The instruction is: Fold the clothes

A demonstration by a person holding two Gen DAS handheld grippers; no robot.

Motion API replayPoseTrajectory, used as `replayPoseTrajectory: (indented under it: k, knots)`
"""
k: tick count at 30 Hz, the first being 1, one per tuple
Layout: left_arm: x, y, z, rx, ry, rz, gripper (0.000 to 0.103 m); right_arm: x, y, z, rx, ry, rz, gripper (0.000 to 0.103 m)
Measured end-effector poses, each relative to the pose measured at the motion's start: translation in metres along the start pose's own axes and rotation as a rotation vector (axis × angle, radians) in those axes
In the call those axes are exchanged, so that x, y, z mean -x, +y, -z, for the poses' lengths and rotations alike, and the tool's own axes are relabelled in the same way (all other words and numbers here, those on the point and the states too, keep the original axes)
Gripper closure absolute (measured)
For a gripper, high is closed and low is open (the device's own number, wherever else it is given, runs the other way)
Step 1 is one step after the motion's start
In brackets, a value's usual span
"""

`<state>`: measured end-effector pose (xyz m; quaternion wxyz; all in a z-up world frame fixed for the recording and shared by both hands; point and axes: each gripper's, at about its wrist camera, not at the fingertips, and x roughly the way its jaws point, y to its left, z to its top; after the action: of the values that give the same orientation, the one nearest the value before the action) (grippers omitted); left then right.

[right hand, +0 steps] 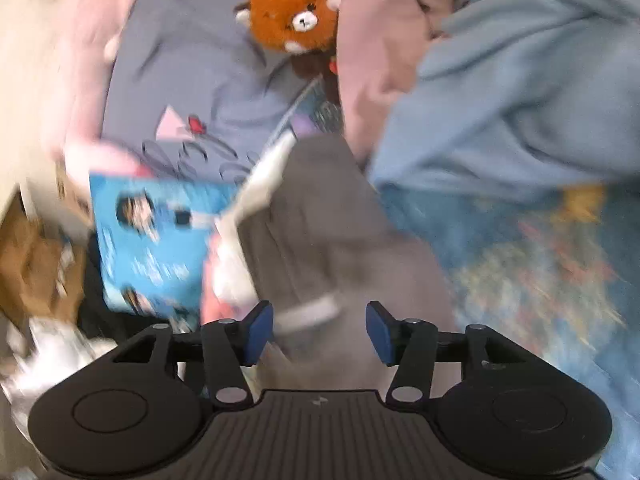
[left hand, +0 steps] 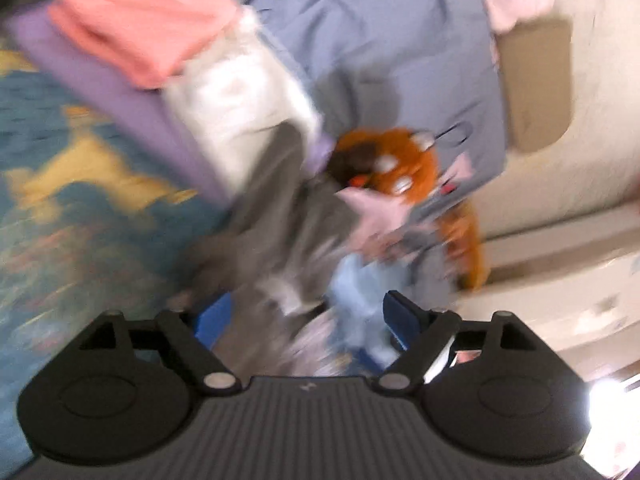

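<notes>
Both views are motion-blurred. A grey garment (left hand: 288, 216) lies on the bed and runs toward my left gripper (left hand: 308, 320), whose blue pads (left hand: 400, 320) stand wide apart with grey and light blue cloth (left hand: 360, 288) between them; no grip shows. In the right wrist view the same grey garment (right hand: 320, 220) lies under my right gripper (right hand: 318, 330), which is open with its pads (right hand: 258, 330) apart just above the cloth. A stack of folded clothes, pink (left hand: 132, 28), white (left hand: 240, 108) and purple (left hand: 120, 96), lies to the left.
An orange plush bear (right hand: 298, 8) lies on the grey-blue printed bedsheet (left hand: 380, 40). A light blue hoodie (right hand: 520, 92) and a pink garment (right hand: 372, 52) are heaped at the right. A blue printed box (right hand: 156, 236) sits left. A patterned blue blanket (left hand: 60, 200) covers the near side.
</notes>
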<state>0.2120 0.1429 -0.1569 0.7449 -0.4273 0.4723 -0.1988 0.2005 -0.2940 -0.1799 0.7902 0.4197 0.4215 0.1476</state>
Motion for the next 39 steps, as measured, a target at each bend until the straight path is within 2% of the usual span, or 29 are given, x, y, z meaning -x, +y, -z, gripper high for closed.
replayPoseTrajectory:
  k: [1, 3, 8, 10, 14, 16, 18, 19, 21, 25, 26, 27, 31, 32, 34, 35, 36, 37, 39]
  knots:
    - [0.010, 0.003, 0.010, -0.014, 0.005, -0.050, 0.014, 0.010, -0.008, 0.015, 0.006, 0.000, 0.014, 0.049]
    - [0.022, 0.015, 0.035, 0.019, 0.027, -0.117, 0.012, 0.031, -0.024, 0.046, 0.018, 0.000, 0.042, 0.048]
    - [0.034, 0.034, 0.091, 0.088, 0.031, -0.208, 0.004, 0.058, -0.061, 0.108, -0.067, -0.039, 0.070, 0.044]
    - [0.030, 0.038, 0.107, 0.110, 0.041, -0.224, 0.004, 0.059, -0.075, 0.121, -0.144, -0.027, 0.053, 0.044]
    - [0.022, 0.049, 0.128, 0.172, 0.079, -0.203, 0.004, 0.046, -0.087, 0.131, -0.268, -0.002, -0.003, 0.046]
    - [0.020, 0.054, 0.134, 0.205, 0.061, -0.181, 0.004, 0.039, -0.087, 0.133, -0.327, -0.014, -0.026, 0.056]
    - [0.020, 0.058, 0.140, 0.257, 0.039, -0.156, 0.004, 0.034, -0.086, 0.132, -0.368, -0.007, -0.050, 0.088]
    - [0.020, 0.061, 0.144, 0.290, 0.027, -0.148, 0.004, 0.034, -0.084, 0.132, -0.366, -0.005, -0.046, 0.092]
    - [0.016, 0.065, 0.151, 0.331, 0.014, -0.144, 0.004, 0.037, -0.076, 0.131, -0.329, -0.007, -0.032, 0.096]
    - [0.013, 0.067, 0.155, 0.317, 0.004, -0.140, 0.004, 0.059, -0.053, 0.130, -0.169, -0.025, 0.017, 0.098]
    - [0.013, 0.068, 0.155, 0.317, 0.003, -0.134, 0.004, 0.063, -0.048, 0.130, -0.117, -0.026, 0.055, 0.098]
    - [0.014, 0.069, 0.155, 0.317, 0.001, -0.129, 0.004, 0.068, -0.043, 0.130, -0.067, -0.028, 0.092, 0.098]
    - [0.013, 0.070, 0.154, 0.320, 0.001, -0.122, 0.004, 0.069, -0.055, 0.131, -0.068, -0.003, 0.189, 0.098]
    - [0.013, 0.068, 0.155, 0.309, 0.003, -0.126, 0.004, 0.072, -0.059, 0.133, -0.100, -0.019, 0.160, 0.097]
    - [0.014, 0.062, 0.157, 0.265, 0.019, -0.137, 0.004, 0.078, -0.067, 0.137, -0.163, -0.051, 0.103, 0.090]
    - [0.015, 0.059, 0.159, 0.243, 0.027, -0.142, 0.004, 0.081, -0.071, 0.138, -0.195, -0.066, 0.074, 0.081]
    - [0.014, 0.056, 0.161, 0.226, 0.045, -0.132, 0.004, 0.084, -0.074, 0.140, -0.226, -0.082, 0.046, 0.065]
    - [0.015, 0.055, 0.163, 0.220, 0.060, -0.118, 0.004, 0.085, -0.079, 0.142, -0.260, -0.090, 0.033, 0.059]
    - [0.013, 0.055, 0.166, 0.226, 0.079, -0.116, 0.004, 0.087, -0.087, 0.146, -0.328, -0.106, 0.006, 0.056]
